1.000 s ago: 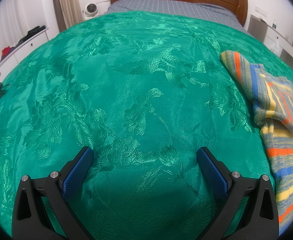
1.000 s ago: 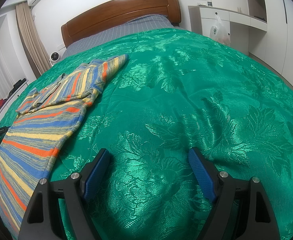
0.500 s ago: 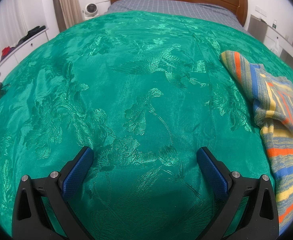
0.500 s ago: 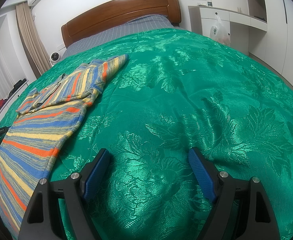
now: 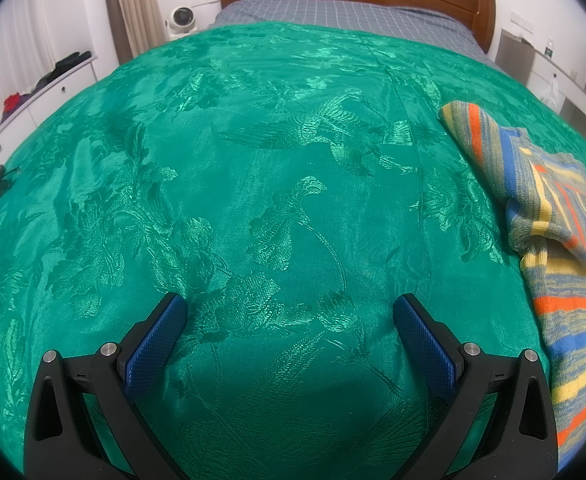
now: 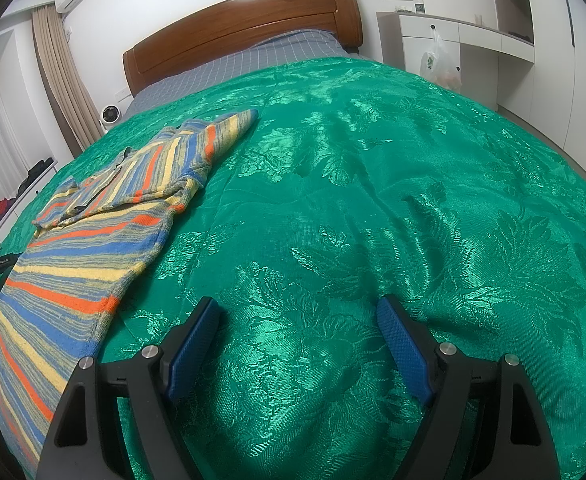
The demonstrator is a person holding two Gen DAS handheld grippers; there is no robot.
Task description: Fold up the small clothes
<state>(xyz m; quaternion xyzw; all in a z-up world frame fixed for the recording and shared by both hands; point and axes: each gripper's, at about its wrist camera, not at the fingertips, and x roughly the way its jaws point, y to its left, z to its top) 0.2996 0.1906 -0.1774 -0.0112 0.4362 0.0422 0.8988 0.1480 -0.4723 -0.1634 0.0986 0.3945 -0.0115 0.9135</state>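
The left gripper (image 5: 289,312) has its jaws spread wide with nothing between them, over the green bed cover (image 5: 253,184). The right gripper (image 6: 297,316) is spread wide and empty too. The striped sweater (image 6: 89,236) lies flat on the bed cover, partly folded, between the two grippers, touching neither, below the wooden headboard (image 6: 245,28).
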